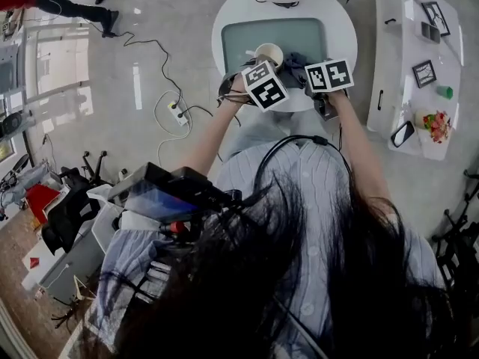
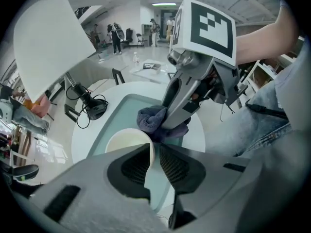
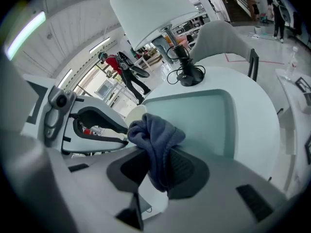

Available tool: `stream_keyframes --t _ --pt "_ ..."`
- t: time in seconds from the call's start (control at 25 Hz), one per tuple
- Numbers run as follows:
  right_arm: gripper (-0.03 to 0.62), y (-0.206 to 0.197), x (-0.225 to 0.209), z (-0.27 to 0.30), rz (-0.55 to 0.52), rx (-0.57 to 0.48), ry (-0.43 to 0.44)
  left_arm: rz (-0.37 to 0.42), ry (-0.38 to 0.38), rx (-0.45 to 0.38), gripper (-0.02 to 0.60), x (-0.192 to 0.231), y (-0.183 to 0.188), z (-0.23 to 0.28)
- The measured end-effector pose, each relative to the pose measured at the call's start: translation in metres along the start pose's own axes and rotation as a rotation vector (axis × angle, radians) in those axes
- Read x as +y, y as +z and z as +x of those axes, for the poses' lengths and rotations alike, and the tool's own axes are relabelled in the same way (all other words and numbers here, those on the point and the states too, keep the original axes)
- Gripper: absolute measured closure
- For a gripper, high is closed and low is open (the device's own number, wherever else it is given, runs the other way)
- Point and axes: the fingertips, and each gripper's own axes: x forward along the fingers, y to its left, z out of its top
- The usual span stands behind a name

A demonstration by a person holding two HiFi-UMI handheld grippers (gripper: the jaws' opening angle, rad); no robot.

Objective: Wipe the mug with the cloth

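A cream mug [image 1: 269, 53] is over the teal mat [image 1: 239, 40] of a round white table [image 1: 340, 28]. My left gripper [image 2: 154, 154] is shut on the mug [image 2: 124, 144], with the mug's rim pinched between the jaws. A grey-blue cloth [image 3: 156, 135] hangs bunched from my right gripper [image 3: 156, 166], which is shut on it. In the left gripper view the cloth [image 2: 153, 119] sits right beside the mug's rim, on its far side. Whether cloth and mug touch is hidden. The mug [image 3: 136, 113] peeks out behind the cloth in the right gripper view.
A black cabled device [image 3: 187, 74] lies at the table's far edge. A white chair back [image 3: 218, 40] stands beyond it. A long white side table [image 1: 408, 88] with frames and small items runs along the right. A power strip [image 1: 178, 112] and cable lie on the floor to the left.
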Motion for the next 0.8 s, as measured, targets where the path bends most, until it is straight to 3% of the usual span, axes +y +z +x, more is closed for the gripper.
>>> stream_keyframes --t 0.16,0.48,0.6,0.8 --pt "0.495 0.001 0.001 0.003 -0.032 0.022 0.025 -0.039 0.088 0.017 0.535 0.009 0.000 0.007" --pt "0.496 0.003 0.005 0.005 -0.065 0.047 0.042 0.007 0.169 0.085 0.537 0.013 -0.008 0.015" --pt "0.495 0.004 0.004 0.005 -0.075 0.052 0.043 0.043 0.173 0.097 0.537 0.014 -0.009 0.017" --pt "0.496 0.004 0.003 0.007 -0.099 0.066 0.030 0.156 0.115 0.109 0.537 0.009 -0.015 0.017"
